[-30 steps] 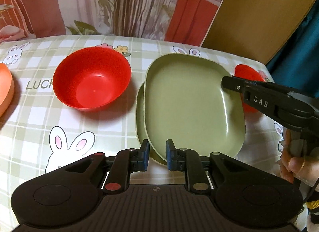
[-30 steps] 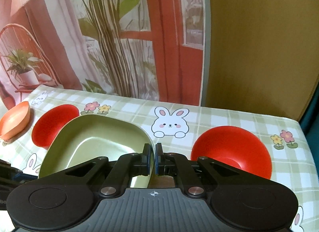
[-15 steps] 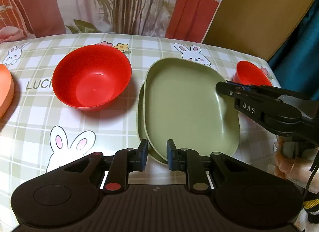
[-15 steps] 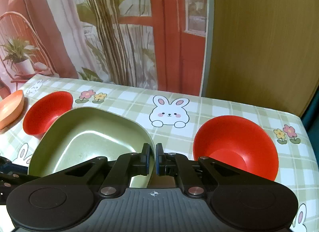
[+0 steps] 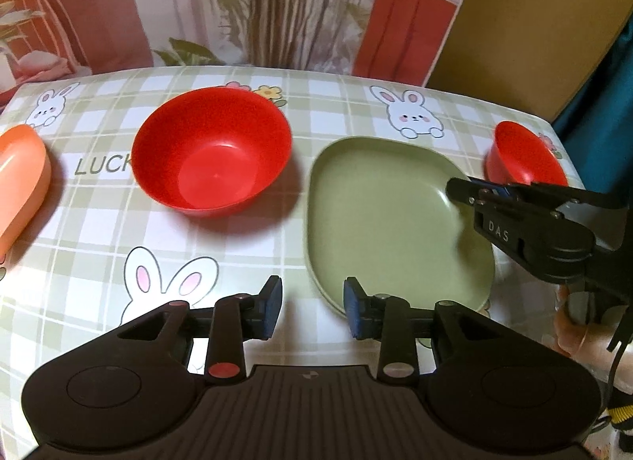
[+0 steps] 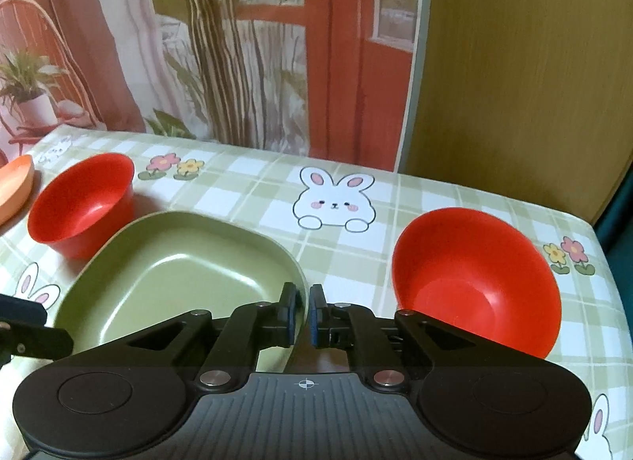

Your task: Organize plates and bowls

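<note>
My right gripper [image 6: 303, 309] clenched on the rim of the square olive-green plastic plate [image 6: 178, 282] stacked flat mid-table, my left gripper [image 5: 312, 311] released at its near edge, lower plate visible only from the left wrist.

Bunny-check tablecloth [image 5: 245, 246] w/ printed plant curtain [image 6: 221, 44] behind, tan wall panel [image 6: 522, 64] at right.

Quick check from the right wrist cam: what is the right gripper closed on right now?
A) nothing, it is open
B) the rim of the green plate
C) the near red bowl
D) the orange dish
B: the right gripper has its fingers pinched on the near rim of the green plate.
</note>
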A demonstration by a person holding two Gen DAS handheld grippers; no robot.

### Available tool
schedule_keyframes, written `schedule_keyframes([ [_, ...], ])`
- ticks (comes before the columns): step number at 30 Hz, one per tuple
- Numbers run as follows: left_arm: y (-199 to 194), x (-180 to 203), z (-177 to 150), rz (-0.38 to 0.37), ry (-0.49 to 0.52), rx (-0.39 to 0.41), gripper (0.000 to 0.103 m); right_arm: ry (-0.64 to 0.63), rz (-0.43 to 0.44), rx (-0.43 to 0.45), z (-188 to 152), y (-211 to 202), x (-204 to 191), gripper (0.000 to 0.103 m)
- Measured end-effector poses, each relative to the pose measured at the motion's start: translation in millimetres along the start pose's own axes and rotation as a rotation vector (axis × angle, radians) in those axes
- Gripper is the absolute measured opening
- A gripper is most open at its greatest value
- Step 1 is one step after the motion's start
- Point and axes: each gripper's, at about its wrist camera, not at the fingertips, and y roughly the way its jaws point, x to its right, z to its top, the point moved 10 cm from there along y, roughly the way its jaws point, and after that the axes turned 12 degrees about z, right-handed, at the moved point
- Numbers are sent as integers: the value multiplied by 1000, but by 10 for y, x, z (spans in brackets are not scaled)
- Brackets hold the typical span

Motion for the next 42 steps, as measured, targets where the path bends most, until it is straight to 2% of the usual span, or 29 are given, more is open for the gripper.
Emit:
schedule_keyframes([
  [6, -19, -16, 18, 9, -2, 16, 38, 11, -16, 0, 23, -27, 9, 9],
  [9, -84, -60, 42, -3, -14, 32, 38, 24, -13, 26, 58, -111, 5, 14],
  [14, -302, -290, 133, -6, -32, 98, 38, 38, -3, 70, 131, -302, -89, 14],
  [19, -563, -758, 147, 9, -82, 169, 38, 12, 37, 104, 210, -425, -387, 14],
  [29, -921, -2010, -129, 150, -236, 233, 38, -57, 150, 142, 316, -412, -1239, 14],
  [34, -1110, -2559, -156, 206, -333, 339, 48, -109, 215, 142, 376, -295, -1695, 14],
  [37, -1124, -2788, -125, 225, -408, 388, 52, -154, 255, 137, 446, -183, -1989, 15],
  [42, -917, -3037, -3, 294, -488, 414, 55, -203, 305, 127, 644, 86, -2401, 15],
])
